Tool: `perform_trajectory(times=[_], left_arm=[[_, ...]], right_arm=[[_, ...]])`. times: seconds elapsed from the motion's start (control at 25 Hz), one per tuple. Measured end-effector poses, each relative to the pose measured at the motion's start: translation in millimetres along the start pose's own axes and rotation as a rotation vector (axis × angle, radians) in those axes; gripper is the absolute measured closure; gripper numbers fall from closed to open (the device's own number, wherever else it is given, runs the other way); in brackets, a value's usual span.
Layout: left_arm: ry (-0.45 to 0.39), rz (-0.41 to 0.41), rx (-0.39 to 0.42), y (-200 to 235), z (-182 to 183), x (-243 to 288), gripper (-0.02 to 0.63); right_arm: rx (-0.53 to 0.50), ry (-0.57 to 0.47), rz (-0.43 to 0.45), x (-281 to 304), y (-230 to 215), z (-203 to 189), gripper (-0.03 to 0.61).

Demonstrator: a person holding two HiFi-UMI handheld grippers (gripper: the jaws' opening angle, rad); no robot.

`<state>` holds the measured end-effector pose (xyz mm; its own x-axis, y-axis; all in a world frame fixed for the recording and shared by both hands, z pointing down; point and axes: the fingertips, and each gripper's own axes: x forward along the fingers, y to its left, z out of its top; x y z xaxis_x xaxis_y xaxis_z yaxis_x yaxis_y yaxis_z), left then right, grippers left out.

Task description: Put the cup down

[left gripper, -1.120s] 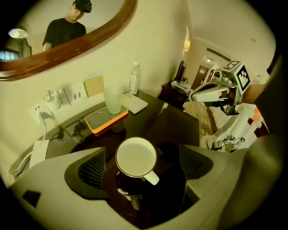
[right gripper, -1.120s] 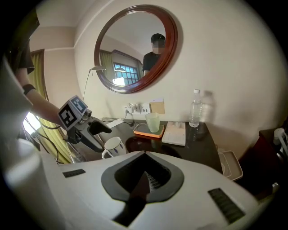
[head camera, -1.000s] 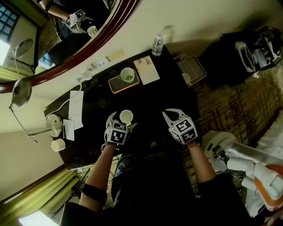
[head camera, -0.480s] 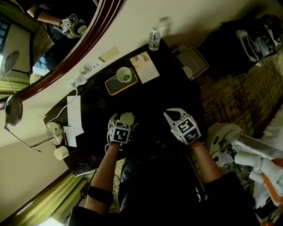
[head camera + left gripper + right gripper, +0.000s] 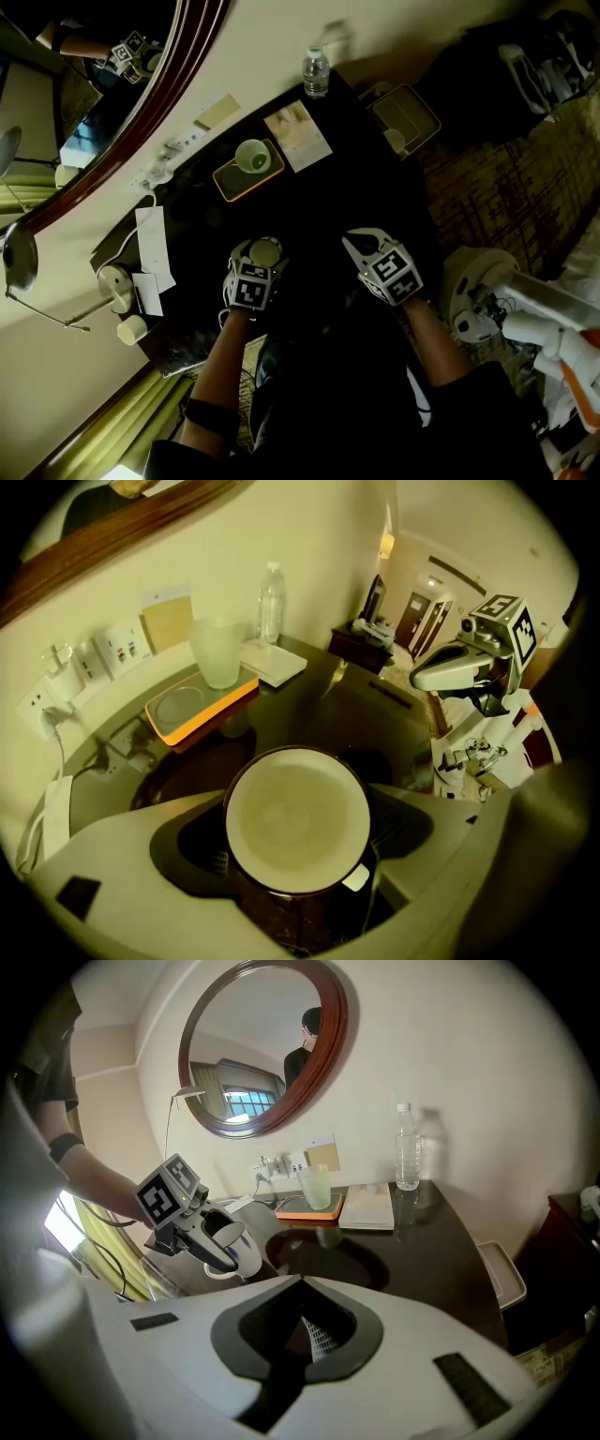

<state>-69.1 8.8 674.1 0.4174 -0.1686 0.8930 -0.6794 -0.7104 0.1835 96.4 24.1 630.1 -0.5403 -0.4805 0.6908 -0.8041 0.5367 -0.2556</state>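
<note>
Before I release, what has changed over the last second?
The left gripper has sunk slightly toward the table with the cup, and its jaws have just been closing on the cup between them. The right gripper sank slightly too, shut and empty. Tray, glass and bottle stayed put.

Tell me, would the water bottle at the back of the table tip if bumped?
Probably: the water bottle stands upright, tall and narrow, so a knock near its cap could topple it. Lying down, its round body would likely roll. It looks like clear plastic, so likely dents rather than shatters.
</note>
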Motion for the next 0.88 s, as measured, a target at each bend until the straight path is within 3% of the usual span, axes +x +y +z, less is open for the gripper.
perform_trajectory(times=[0.44,0.88], left_arm=[[-0.022,-0.009,0.024,26,36,-15,0.204],[-0.02,0.033,0.107,99,82,-29,0.204]], right_arm=[[-0.032,-0.039,0.125,9,36,23,0.58],[-0.129,-0.048,0.3,29,95,48,0.58]])
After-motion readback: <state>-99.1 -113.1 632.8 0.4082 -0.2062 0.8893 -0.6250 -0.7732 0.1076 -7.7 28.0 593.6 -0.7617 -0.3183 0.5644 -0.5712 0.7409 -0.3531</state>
